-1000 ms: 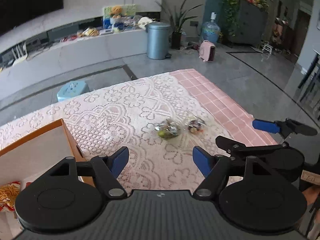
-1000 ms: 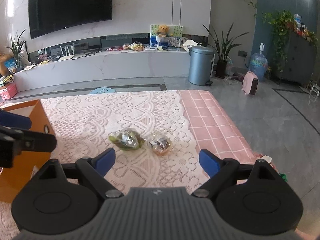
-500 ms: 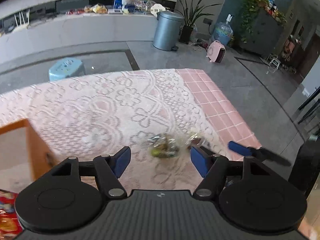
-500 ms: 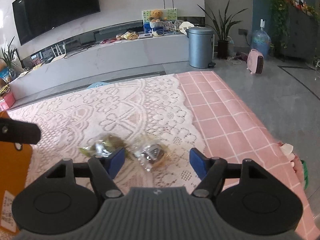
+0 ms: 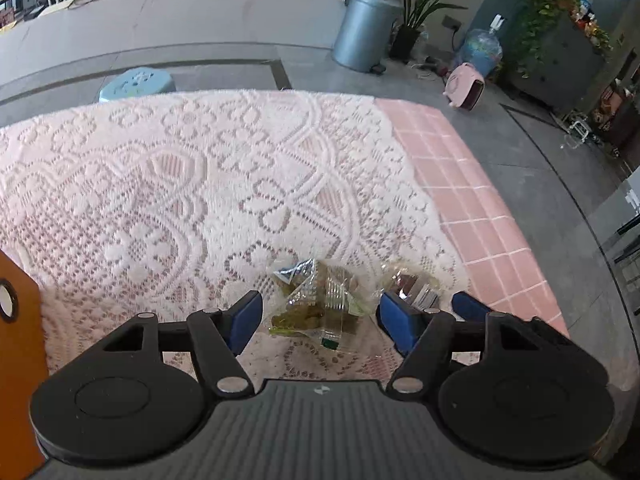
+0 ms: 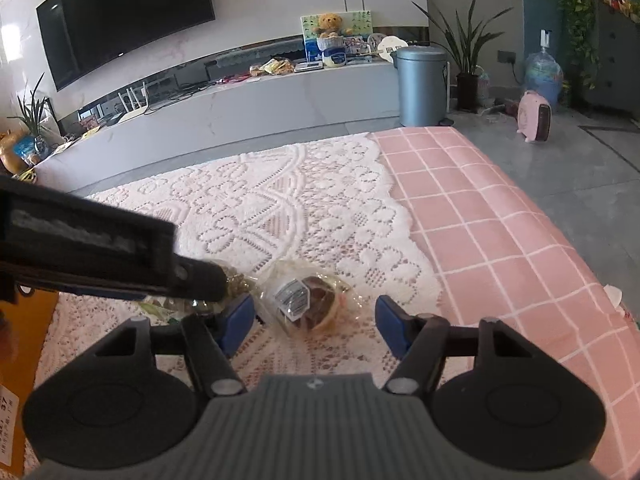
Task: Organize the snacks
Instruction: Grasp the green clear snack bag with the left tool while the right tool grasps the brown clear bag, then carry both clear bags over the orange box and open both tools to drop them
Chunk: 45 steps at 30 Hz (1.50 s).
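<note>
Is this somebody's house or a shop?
Most likely a home's living room. A big dark TV hangs on the wall over a long low cabinet holding a teddy bear, potted plants stand nearby, and the table wears a lace tablecloth.

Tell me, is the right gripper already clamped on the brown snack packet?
No, the right gripper pads straddle the brown snack packet without touching it.

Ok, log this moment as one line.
left gripper: open around green snack | right gripper: closing around brown snack | neither gripped
</note>
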Tool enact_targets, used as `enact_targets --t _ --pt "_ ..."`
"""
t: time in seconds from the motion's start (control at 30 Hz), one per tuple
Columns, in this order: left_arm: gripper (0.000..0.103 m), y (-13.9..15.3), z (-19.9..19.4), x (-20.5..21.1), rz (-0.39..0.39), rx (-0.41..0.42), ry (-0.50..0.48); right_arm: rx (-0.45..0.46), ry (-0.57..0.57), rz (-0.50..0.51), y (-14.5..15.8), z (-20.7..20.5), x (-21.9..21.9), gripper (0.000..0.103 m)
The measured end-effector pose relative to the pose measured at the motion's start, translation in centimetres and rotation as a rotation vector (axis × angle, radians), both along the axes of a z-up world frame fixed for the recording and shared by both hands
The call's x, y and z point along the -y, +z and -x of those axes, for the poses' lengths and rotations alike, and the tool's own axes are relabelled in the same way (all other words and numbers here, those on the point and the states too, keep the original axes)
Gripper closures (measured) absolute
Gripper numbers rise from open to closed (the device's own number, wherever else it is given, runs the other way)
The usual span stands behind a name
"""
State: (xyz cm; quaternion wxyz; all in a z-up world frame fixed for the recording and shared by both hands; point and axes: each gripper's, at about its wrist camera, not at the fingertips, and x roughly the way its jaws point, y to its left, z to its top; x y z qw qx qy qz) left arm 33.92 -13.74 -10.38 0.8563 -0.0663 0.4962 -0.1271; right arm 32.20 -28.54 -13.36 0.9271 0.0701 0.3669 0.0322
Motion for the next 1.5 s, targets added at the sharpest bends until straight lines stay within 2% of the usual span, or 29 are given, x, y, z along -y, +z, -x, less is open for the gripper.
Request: enact_targets --t 0.1,0.13,0.2,0.27,0.37,0.57,0.63,0.8,1.07,1.3,1.5 --pt "0.027 -0.7 -0.1 -0.2 0.008 -0.026 0.005 -0.001 -0.005 -0.006 -0.1 -0.2 0.0 0.038" --pt "0.030 -1.0 -0.1 -0.4 0.029 -0.037 0.007 -0.003 -0.005 -0.012 -0.2 -0.1 0.1 0.040" --pt "0.035 -1.6 -0.3 -0.6 0.070 -0.073 0.013 -0.021 -0.003 -0.028 -0.6 -0.2 0.1 0.049" --pt "0.038 -2.0 -0.2 -0.8 0.091 -0.086 0.016 -0.042 -0.005 -0.014 -1.0 -0.3 0.0 0.065" --pt "0.044 -2.1 0.0 -0.9 0.110 -0.071 0.015 -0.046 -0.009 0.011 -1.2 -0.3 -0.1 0.071" --pt "0.052 -0.7 0.8 -1.3 0.126 -0.004 0.019 -0.020 -0.049 -0.031 -0.6 0.0 0.8 0.081" --pt "0.053 0.0 1.1 -1.8 0.149 0.004 0.030 -0.013 -0.045 -0.043 -0.4 0.2 1.0 0.083" --pt "0.054 2.1 2.7 -2.4 0.151 0.082 0.027 0.015 -0.034 0.013 0.3 0.7 0.4 0.086" --pt "0.057 4.8 6.1 -5.0 0.202 0.126 0.085 0.076 -0.033 0.038 2.1 2.7 0.0 0.088" --pt "0.057 6.4 8.9 -7.5 0.254 0.155 0.128 0.129 0.085 0.035 4.1 6.0 -2.1 0.088" --pt "0.057 8.1 11.2 -9.3 0.264 0.193 0.138 0.171 0.153 0.017 6.2 8.8 -4.4 0.089"
